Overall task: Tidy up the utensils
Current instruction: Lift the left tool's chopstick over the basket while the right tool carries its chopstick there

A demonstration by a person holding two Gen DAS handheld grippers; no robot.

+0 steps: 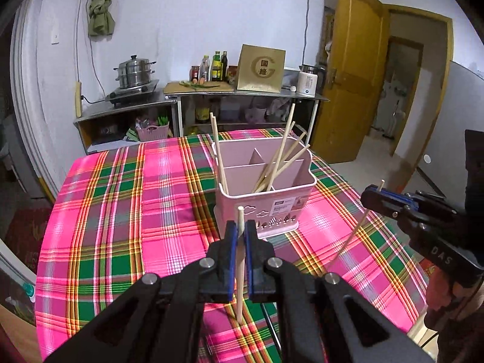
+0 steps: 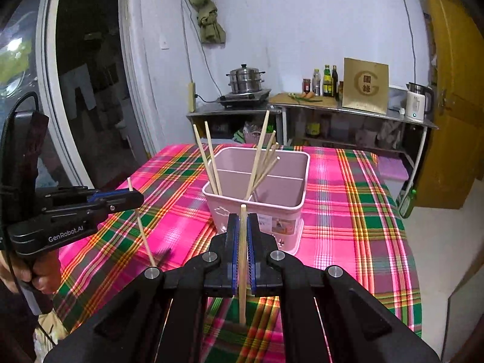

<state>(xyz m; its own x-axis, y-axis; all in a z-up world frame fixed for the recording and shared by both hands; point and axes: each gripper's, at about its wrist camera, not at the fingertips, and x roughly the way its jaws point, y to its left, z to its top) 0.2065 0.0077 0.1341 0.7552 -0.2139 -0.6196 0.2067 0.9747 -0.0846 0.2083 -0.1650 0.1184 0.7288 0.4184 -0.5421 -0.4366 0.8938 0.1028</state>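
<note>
A pink utensil holder [image 1: 266,199] with dividers stands on the plaid tablecloth and holds several wooden chopsticks [image 1: 279,160]; it also shows in the right wrist view [image 2: 257,202]. My left gripper [image 1: 241,227] is shut on one upright chopstick [image 1: 240,272], just in front of the holder. My right gripper [image 2: 242,220] is shut on another upright chopstick [image 2: 242,272], also just short of the holder. Each gripper shows in the other's view, the right one [image 1: 378,193] and the left one [image 2: 130,195], each with its chopstick hanging down.
The plaid-covered table [image 1: 127,211] spreads around the holder. Behind it stands a steel counter [image 1: 248,92] with a steamer pot [image 1: 134,72], bottles, a brown box and a kettle. A yellow door [image 1: 354,69] is open at the right.
</note>
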